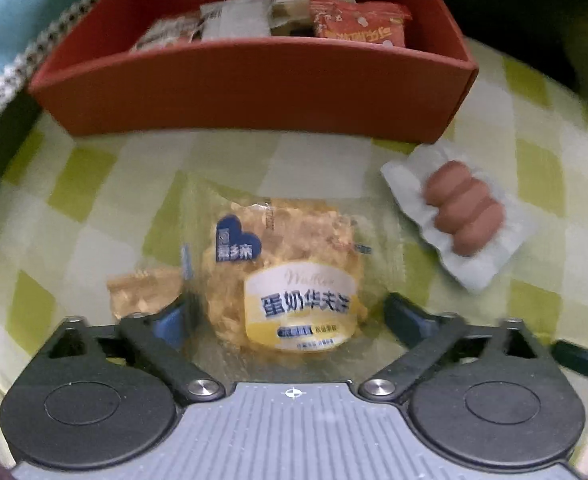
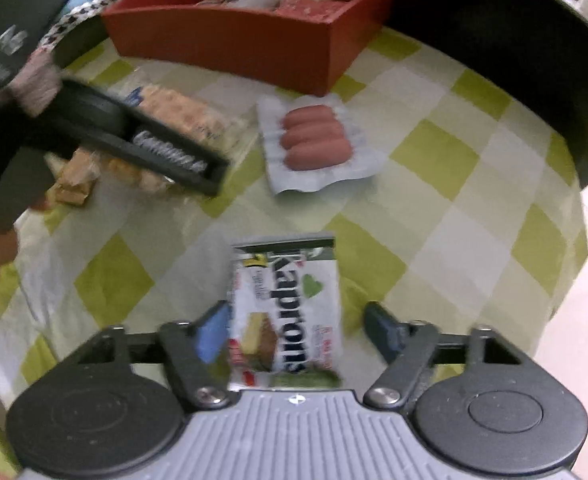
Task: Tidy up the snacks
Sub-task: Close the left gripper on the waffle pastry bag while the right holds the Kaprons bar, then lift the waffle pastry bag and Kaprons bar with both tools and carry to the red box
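A clear packet of yellow waffles (image 1: 290, 280) lies on the checked cloth between the fingers of my left gripper (image 1: 290, 316). The jaws stand wide, with a gap on the right side. A white Kaprions wafer packet (image 2: 290, 312) lies between the fingers of my right gripper (image 2: 297, 320). Its left pad is at the packet's edge and the right pad stands clear, so it is open. The red box (image 1: 254, 92) behind holds several wrapped snacks. A pack of three sausages (image 1: 457, 216) (image 2: 317, 140) lies flat in front of the box.
A small tan biscuit packet (image 1: 142, 292) lies left of the waffles. In the right wrist view the left gripper (image 2: 166, 152) reaches in from the left over the waffles (image 2: 182, 112). The green-and-white cloth (image 2: 433, 152) ends at the table's right edge; a blue cloth (image 1: 18, 12) lies far left.
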`<action>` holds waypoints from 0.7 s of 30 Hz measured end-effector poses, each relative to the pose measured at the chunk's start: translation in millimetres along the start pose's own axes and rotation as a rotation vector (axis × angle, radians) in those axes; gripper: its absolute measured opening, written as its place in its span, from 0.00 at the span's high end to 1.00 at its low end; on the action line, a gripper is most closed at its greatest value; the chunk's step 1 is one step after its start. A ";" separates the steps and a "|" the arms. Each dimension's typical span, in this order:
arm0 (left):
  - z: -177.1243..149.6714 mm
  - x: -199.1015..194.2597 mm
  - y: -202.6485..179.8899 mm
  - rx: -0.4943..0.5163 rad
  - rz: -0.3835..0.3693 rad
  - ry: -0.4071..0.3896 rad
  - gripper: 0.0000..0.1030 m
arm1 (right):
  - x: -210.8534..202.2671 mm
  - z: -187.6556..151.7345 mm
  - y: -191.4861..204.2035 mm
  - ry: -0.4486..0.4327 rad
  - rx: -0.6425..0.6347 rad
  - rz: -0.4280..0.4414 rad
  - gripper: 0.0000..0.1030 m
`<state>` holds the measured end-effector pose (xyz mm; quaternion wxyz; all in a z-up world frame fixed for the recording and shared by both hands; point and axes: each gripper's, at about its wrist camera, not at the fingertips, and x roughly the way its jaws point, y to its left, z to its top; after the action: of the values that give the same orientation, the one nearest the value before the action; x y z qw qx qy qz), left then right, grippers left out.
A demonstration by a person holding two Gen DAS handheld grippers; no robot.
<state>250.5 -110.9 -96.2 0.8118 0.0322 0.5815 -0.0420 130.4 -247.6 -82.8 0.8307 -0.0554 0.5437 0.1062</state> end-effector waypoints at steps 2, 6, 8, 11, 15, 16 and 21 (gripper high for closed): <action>-3.3 -6.7 -2.7 0.033 0.010 -0.013 0.18 | -3.3 0.5 -4.3 -0.003 0.020 0.008 0.43; -7.8 -26.1 -12.0 0.121 0.064 -0.047 0.30 | -6.4 -1.4 -2.7 -0.003 0.009 -0.001 0.43; -11.7 -34.6 -10.8 0.115 0.058 -0.057 0.35 | -11.2 -1.5 -1.5 -0.018 0.012 0.009 0.43; -15.6 -46.4 -7.3 0.120 0.032 -0.068 0.42 | -24.7 -1.8 -3.7 -0.052 0.035 0.014 0.43; -19.0 -51.1 -8.8 0.142 0.030 -0.073 0.45 | -34.4 0.7 -7.7 -0.086 0.068 0.017 0.43; -18.3 -51.8 -11.5 0.135 0.025 -0.072 0.45 | -37.5 0.9 -8.5 -0.096 0.077 0.020 0.43; -22.9 -45.6 -20.5 0.127 0.026 -0.078 0.47 | -38.6 4.8 -13.4 -0.113 0.094 0.011 0.43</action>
<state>212.1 -127.6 -60.5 0.8306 0.0895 0.5453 -0.0692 122.9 -264.1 -45.9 0.8612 -0.0075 0.5005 0.0880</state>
